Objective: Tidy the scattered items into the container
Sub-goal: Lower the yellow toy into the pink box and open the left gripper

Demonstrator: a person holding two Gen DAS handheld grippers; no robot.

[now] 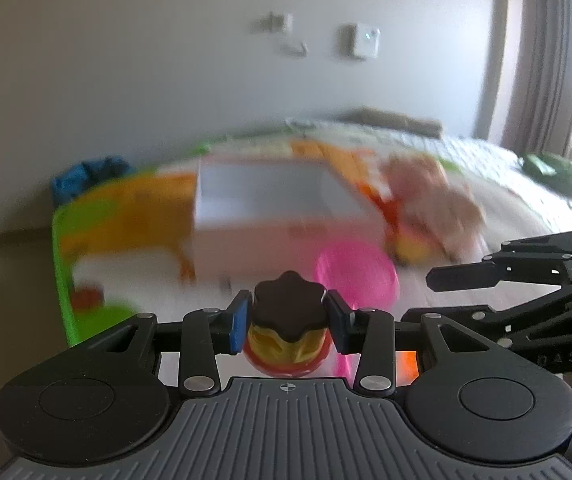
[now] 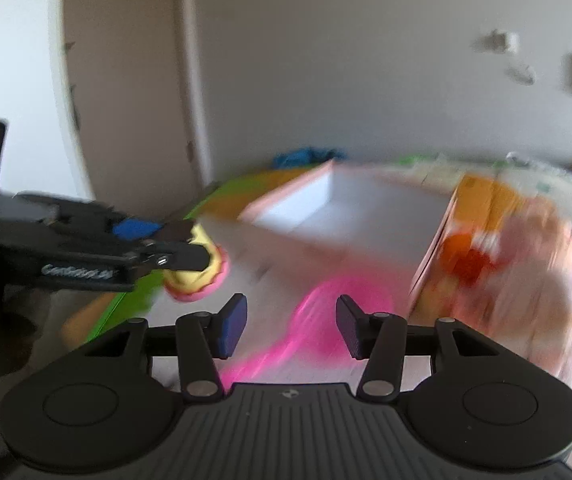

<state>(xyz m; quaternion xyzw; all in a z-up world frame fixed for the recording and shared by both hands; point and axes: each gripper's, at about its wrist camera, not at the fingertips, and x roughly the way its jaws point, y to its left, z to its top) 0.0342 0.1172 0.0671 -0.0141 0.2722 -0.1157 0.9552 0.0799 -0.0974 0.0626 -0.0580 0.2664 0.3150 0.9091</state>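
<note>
Toy figure (image 1: 286,330), with a dark scalloped cap over a yellow and red body, sits clamped between the blue pads of the left gripper (image 1: 288,320), directly short of the white open-topped box (image 1: 269,200); the box's open mouth lies straight ahead, so this hand is the nearer. To the right of the box, the right gripper (image 2: 290,326) holds its jaws apart and empty above the pink disc (image 2: 326,312).

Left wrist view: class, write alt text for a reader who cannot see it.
The left gripper is shut on a small toy with a dark lobed cap and a yellow and red body. Beyond it, blurred, lie a pink dish and an open white box on a colourful mat.
</note>
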